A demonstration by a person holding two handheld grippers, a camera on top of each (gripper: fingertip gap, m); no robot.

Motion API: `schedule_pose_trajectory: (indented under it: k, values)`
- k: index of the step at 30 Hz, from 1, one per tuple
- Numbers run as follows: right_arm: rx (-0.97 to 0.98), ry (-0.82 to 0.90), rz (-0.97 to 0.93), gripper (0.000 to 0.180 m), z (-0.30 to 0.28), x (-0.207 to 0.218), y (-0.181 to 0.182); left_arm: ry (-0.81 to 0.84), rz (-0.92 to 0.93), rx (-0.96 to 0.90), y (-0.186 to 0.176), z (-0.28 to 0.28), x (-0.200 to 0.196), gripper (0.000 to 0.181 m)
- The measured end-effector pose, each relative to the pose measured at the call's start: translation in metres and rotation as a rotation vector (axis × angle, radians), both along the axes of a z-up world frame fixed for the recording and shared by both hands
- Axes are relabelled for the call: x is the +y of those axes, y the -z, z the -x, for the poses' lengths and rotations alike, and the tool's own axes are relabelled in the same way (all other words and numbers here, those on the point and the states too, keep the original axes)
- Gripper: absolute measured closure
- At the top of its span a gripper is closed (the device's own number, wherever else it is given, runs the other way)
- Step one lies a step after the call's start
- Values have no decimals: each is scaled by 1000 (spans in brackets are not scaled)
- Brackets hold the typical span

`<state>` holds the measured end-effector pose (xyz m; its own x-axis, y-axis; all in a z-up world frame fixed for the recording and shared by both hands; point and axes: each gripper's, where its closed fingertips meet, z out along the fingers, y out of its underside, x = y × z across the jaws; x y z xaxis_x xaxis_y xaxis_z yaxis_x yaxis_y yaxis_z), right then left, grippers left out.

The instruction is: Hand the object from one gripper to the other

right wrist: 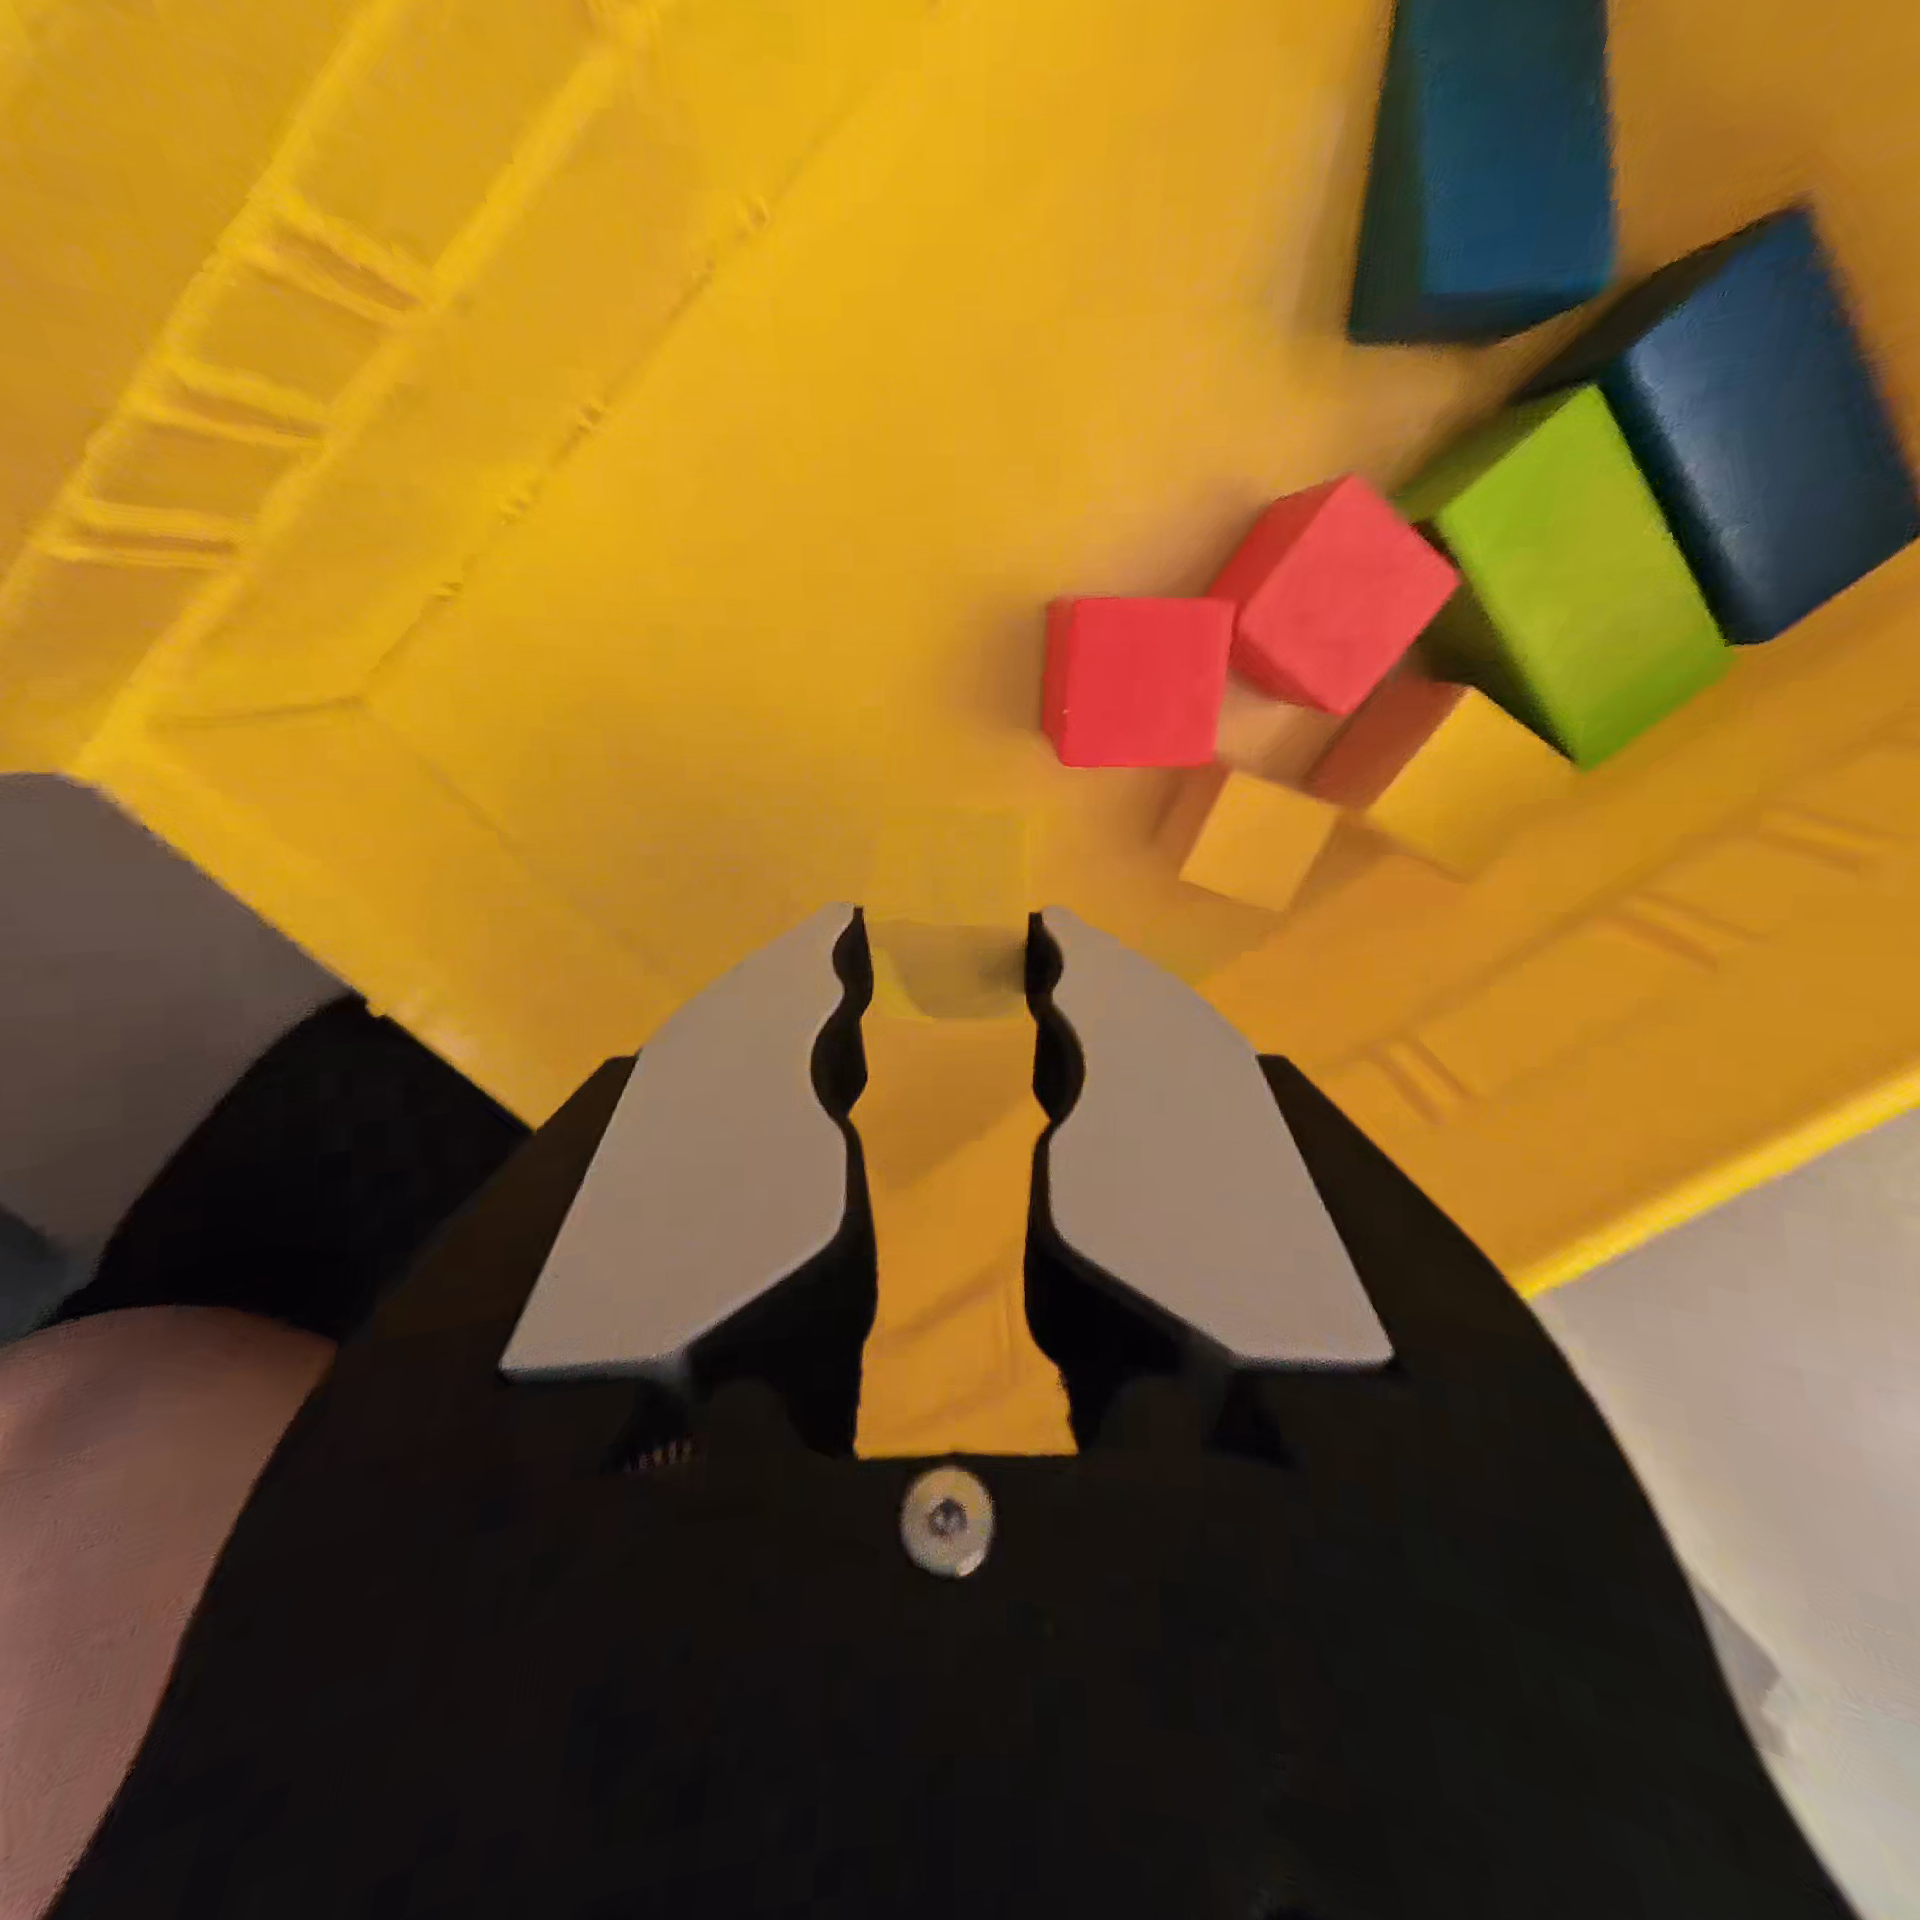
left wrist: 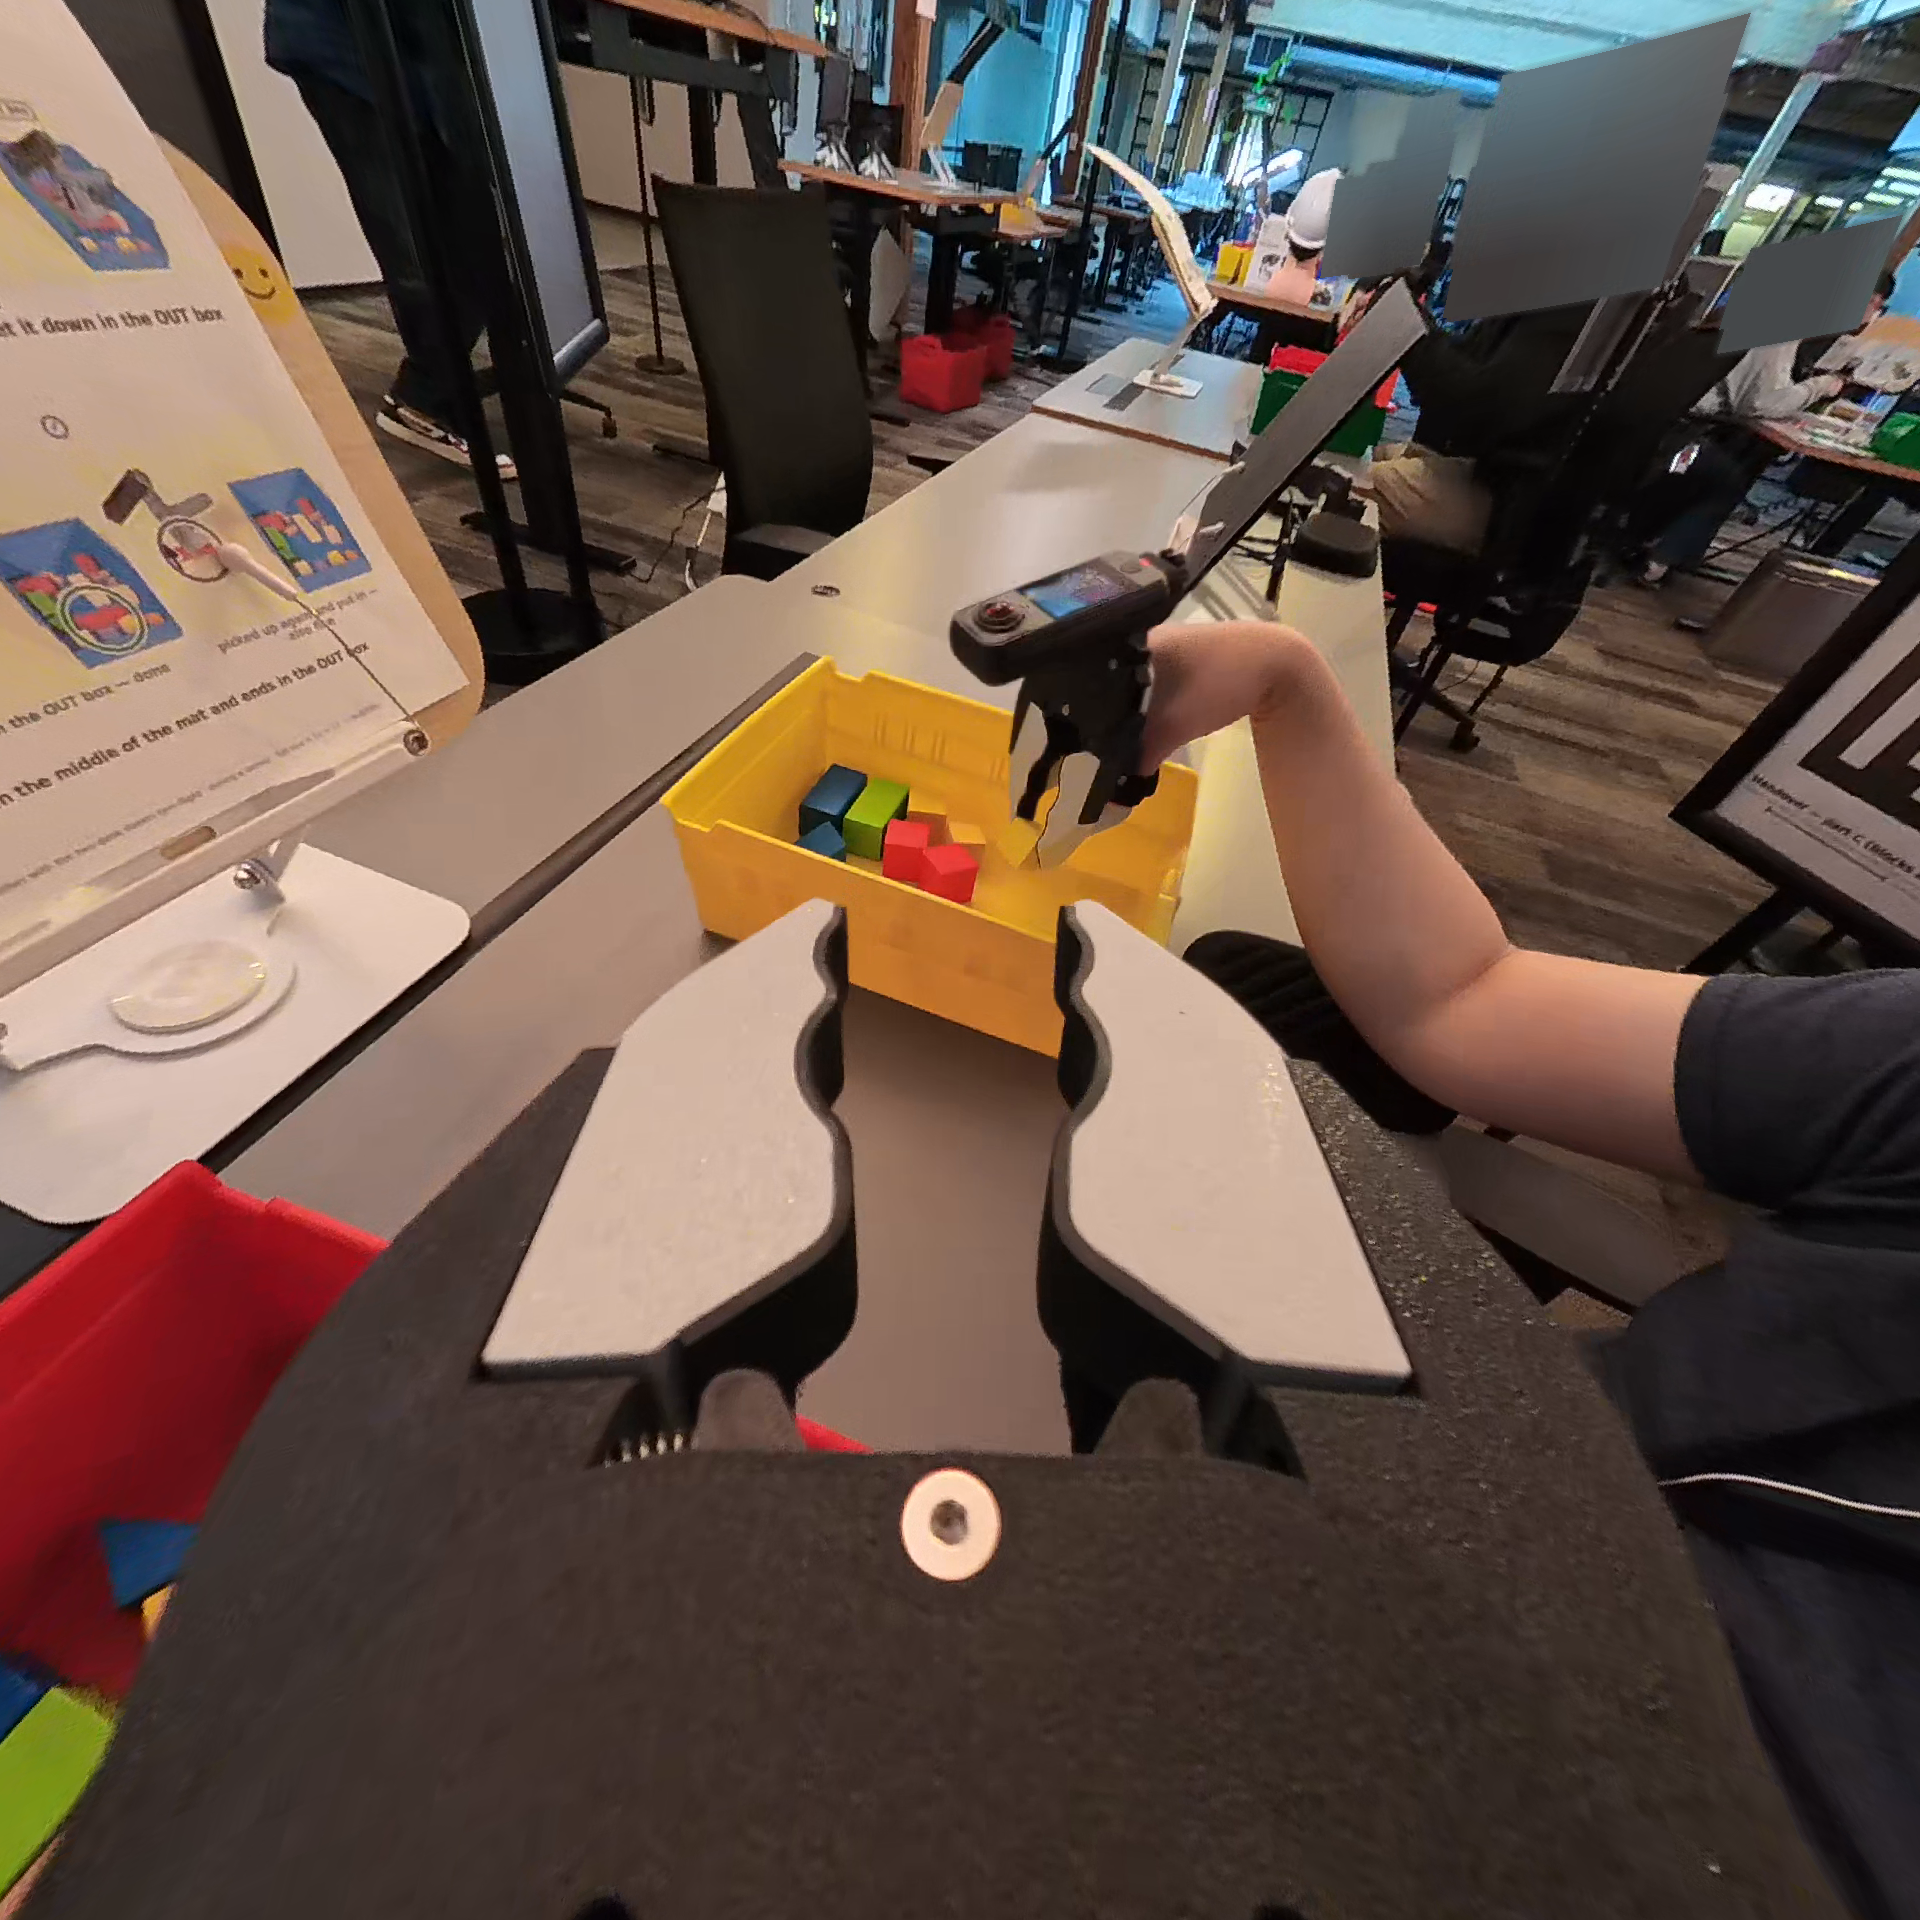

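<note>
Right gripper (right wrist: 943, 920) is down inside the yellow bin (left wrist: 935, 966), nose pointing at the floor of it. Between its fingertips sits a small yellow block (right wrist: 948, 935), blurred and nearly the same colour as the bin, so its edges are hard to read. The jaws stand narrow, one on either side of the block and apparently against it; whether they are truly clamped or only flanking I cannot tell from here. In the left wrist view the same gripper (left wrist: 1049, 847) shows its tips low in the bin with a yellow block (left wrist: 1018, 840) at them. My left gripper (left wrist: 951, 935) hangs back over the dark table (left wrist: 644, 894), short of the bin's near wall, jaws set wide with nothing in them. Other blocks lie off to one side in the bin: two red cubes (right wrist: 1138, 681), a green block (right wrist: 1569, 582), two blue ones (right wrist: 1766, 436), another yellow piece (right wrist: 1257, 842). All clear of the fingers. Red bin (left wrist: 135, 1403) sits near my left gripper, holding a few blocks. Handling, my guess: the block looks like painted wood, so light, rigid and not fragile, though smooth faces may slip under a loose pinch. Best hold is square across two opposite flat faces, near one end, leaving the other end proud for the left gripper to take.
</note>
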<state>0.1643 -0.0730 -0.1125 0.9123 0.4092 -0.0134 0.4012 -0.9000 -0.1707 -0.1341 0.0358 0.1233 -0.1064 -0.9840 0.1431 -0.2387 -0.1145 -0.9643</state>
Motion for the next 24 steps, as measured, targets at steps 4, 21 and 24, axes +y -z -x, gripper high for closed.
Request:
schedule_pose_trajectory:
  k: [4, 21, 24]
  values:
    - [-81, 60, 129, 150, -18, -4, 25, -27, -33, 49, 8, 2, 6, 146]
    - [-73, 88, 91, 146, -20, 17, 33, -221, -315, 946, 153, 102, 85, 148]
    - [-67, 83, 26, 144, -17, 23, 21, -188, -301, 1056, 177, 111, 89, 152]
